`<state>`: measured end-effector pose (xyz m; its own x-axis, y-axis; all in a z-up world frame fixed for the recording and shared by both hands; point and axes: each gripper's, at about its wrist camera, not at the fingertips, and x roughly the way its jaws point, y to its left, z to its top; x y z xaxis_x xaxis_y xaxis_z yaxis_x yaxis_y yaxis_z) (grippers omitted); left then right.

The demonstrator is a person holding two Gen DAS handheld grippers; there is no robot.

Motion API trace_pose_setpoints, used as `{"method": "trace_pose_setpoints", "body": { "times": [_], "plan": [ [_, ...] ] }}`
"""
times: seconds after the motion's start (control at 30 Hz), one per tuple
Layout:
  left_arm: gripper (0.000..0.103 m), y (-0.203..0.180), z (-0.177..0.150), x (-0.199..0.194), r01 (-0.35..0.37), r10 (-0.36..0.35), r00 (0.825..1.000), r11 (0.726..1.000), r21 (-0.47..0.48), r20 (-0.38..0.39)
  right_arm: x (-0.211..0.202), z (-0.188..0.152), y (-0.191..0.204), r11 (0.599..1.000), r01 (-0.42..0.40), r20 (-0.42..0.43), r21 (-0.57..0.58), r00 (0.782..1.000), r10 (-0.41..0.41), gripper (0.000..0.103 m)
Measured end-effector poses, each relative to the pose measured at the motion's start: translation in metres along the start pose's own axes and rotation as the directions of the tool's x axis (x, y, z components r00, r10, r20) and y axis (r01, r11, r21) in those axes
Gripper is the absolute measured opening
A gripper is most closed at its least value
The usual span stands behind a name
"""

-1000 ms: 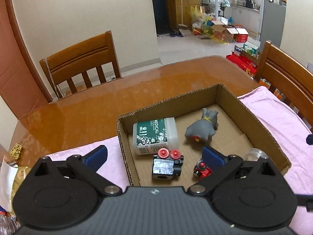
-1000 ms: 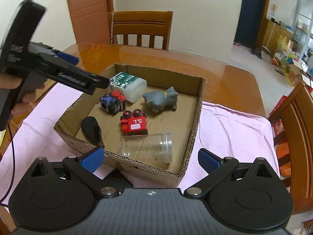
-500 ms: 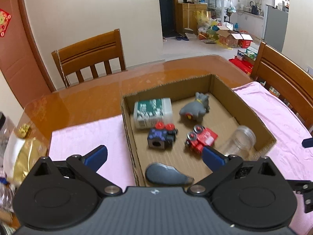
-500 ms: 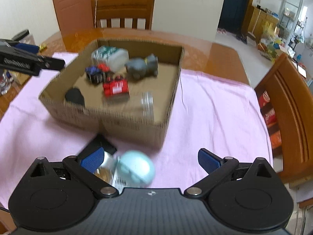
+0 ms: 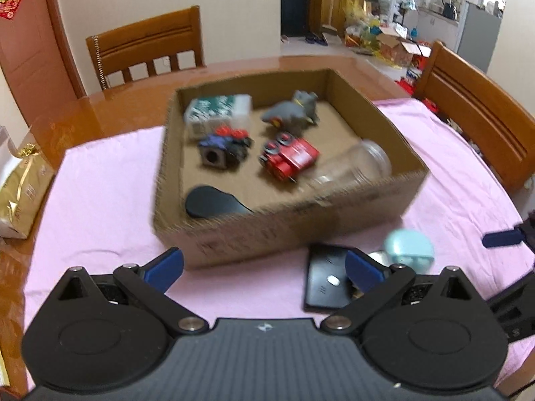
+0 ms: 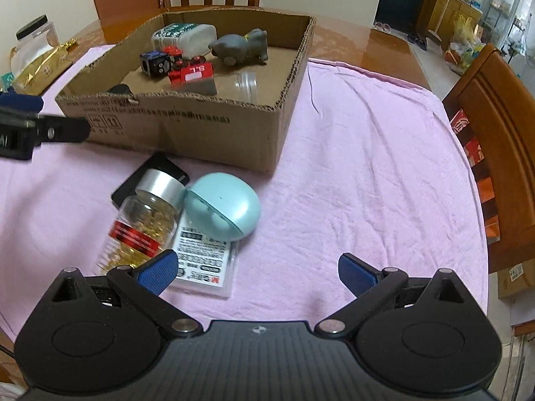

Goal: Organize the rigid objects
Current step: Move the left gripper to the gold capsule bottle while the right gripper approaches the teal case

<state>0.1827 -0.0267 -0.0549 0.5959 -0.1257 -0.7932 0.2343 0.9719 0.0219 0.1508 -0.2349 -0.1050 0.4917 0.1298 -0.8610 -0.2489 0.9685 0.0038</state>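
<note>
Both tools wide open, holding nothing.
We see the pill bottle (image 6: 142, 225) lying on the pink cloth (image 6: 351, 180), its silver cap toward the box (image 6: 187, 123).

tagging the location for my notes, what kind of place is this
Most likely a home dining room: a glossy wooden dining table with matching wooden chairs, and a kitchen area with a kettle through the doorway.

A pink cloth (image 6: 367, 173) is covering a glossy wooden table (image 5: 110, 110). Wooden chairs (image 5: 147, 50) are standing around it, and a gold packet (image 6: 40, 67) is lying at the table's edge.
</note>
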Motion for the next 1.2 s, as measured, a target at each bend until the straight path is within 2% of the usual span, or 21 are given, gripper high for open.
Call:
{"method": "trace_pose_setpoints", "body": {
  "times": [0.27, 0.5, 0.8, 1.0, 1.2],
  "plan": [
    [0.102, -0.052, -0.008, 0.012, 0.054, -0.051, 0.998, 0.997, 0.047, -0.048, 0.012, -0.012, -0.017, 0.998, -0.048, -0.014, -0.047, 0.999, 0.047, 0.103],
    [0.102, -0.073, -0.017, 0.036, 0.038, -0.032, 0.993, 0.998, 0.053, -0.110, 0.022, -0.016, -0.031, 0.992, -0.099, -0.024, -0.083, 0.995, 0.097, 0.103],
    [0.102, -0.057, -0.035, 0.033, 0.030, -0.030, 0.986, 1.000, -0.005, -0.166, 0.028, -0.012, -0.036, 0.986, -0.135, -0.032, -0.095, 0.991, 0.133, 0.103],
    [0.102, -0.044, -0.048, 0.025, 0.017, -0.020, 0.981, 1.000, -0.017, -0.192, 0.028, -0.010, -0.030, 0.982, -0.131, -0.039, -0.136, 0.991, 0.127, 0.103],
    [0.102, -0.026, -0.057, 0.024, -0.002, -0.004, 0.978, 1.000, -0.029, -0.210, 0.031, -0.008, -0.026, 0.984, -0.129, -0.049, -0.125, 0.991, 0.124, 0.103]
  ]
}}
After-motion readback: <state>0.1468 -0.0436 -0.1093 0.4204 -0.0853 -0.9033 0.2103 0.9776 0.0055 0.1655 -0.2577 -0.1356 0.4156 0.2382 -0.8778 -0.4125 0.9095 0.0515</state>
